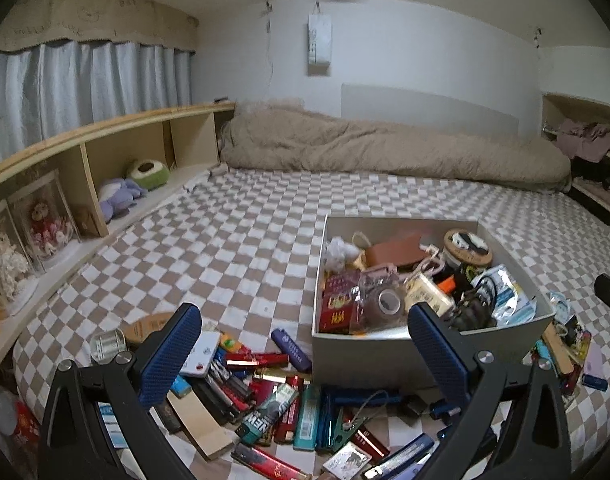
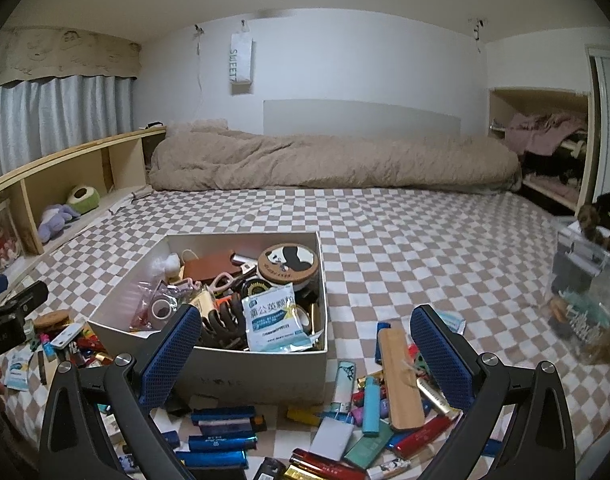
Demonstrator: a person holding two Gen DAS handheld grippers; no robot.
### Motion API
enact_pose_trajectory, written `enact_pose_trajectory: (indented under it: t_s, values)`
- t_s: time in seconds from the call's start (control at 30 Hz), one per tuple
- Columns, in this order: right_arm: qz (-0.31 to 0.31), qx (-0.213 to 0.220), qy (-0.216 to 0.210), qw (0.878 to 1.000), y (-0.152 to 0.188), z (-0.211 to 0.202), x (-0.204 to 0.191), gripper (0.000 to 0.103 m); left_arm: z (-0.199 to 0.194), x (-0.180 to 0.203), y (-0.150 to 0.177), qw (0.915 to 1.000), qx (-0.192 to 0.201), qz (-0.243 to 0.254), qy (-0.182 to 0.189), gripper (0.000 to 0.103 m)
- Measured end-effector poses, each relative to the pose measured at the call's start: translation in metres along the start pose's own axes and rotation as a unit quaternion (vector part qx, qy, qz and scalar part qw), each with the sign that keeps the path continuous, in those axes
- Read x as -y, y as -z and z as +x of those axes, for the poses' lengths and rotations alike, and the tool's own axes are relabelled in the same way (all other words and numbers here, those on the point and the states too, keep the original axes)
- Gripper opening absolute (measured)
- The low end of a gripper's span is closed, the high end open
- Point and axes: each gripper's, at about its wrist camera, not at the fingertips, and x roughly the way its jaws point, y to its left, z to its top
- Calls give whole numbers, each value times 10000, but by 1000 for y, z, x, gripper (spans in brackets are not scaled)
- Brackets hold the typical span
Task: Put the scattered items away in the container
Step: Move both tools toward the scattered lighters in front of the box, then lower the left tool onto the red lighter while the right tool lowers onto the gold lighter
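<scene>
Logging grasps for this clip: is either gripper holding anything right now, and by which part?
Nothing is held: the left gripper and right gripper both stand open and empty above the scattered lighters.

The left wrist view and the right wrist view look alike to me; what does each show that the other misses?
Only the left wrist view shows the doll in a clear case on the shelf and the purple lighter lying left of the box.

Only the right wrist view shows the long wooden case among the lighters and a clear container at the right edge.

Both show the open grey box full of odds and ends, the checkered bedspread, and an open, empty claw: left claw, right claw.
</scene>
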Motion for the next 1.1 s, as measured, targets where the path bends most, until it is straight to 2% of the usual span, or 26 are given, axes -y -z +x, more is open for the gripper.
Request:
enact_pose_trajectory:
  t_s: [0.43,0.7,0.83,0.97,1.1]
  values:
    - [163,-386,-24,9991,36,32,9,103,28,3,36,9985,-527,71,158,103]
    - [225,-770,269,9964,67,47,13,103,37,-22,65,9962,-805,-315,37,103]
    - [176,-861,392,9954,84,49,16,103,39,-31,82,9949,-1001,-50,-108,103]
    - [216,-1007,329,9941,97,46,15,103,38,-35,96,9922,-1155,393,-268,103]
    - [399,-1158,86,9924,102,40,14,103,44,-36,116,9815,-1510,995,-623,103]
